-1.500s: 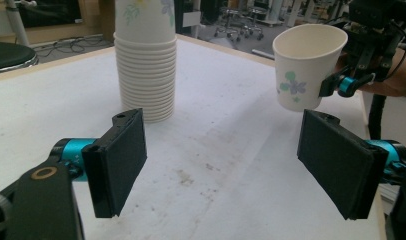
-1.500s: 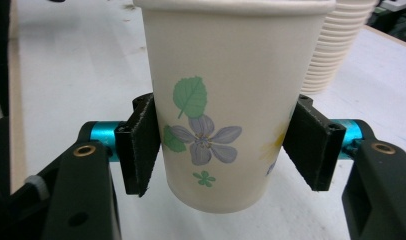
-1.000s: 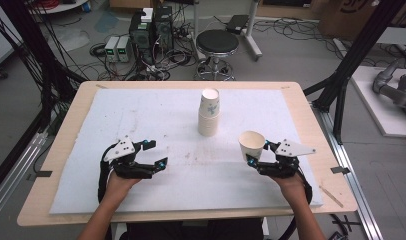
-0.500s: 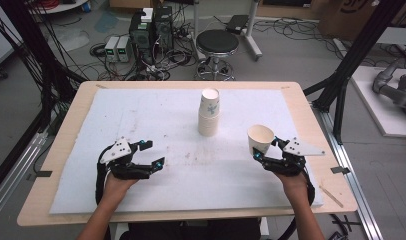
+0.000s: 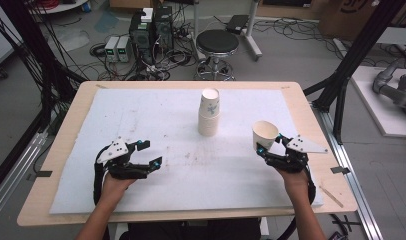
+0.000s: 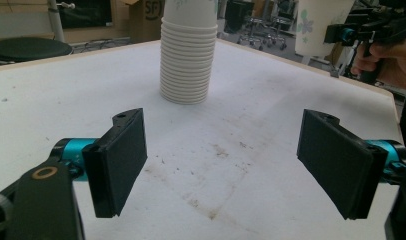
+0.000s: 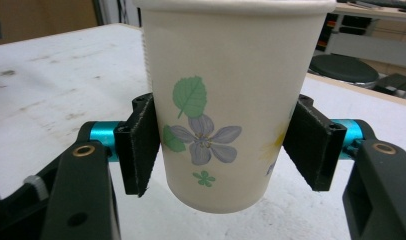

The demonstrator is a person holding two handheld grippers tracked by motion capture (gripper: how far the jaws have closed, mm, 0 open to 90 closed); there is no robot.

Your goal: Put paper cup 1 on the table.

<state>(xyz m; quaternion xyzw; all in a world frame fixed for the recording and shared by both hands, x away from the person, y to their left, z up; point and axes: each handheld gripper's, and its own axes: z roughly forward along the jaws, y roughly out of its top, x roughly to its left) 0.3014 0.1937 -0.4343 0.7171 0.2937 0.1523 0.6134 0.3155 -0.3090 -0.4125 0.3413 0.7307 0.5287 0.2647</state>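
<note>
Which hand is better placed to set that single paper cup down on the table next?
Right. The right tool is clamped on the paper cup, holding it upright above the mat. The left tool is open and empty.

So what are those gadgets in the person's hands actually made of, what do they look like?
Each is a black handheld frame. The left gripper and right gripper carry flat black rectangular pads on turquoise metal posts, brass-ringed pivots, and a grey three-cornered plate on top. Black cables trail along the bare forearms.

White paper cup [image 7: 226, 100] printed with purple flower and green leaf
</note>
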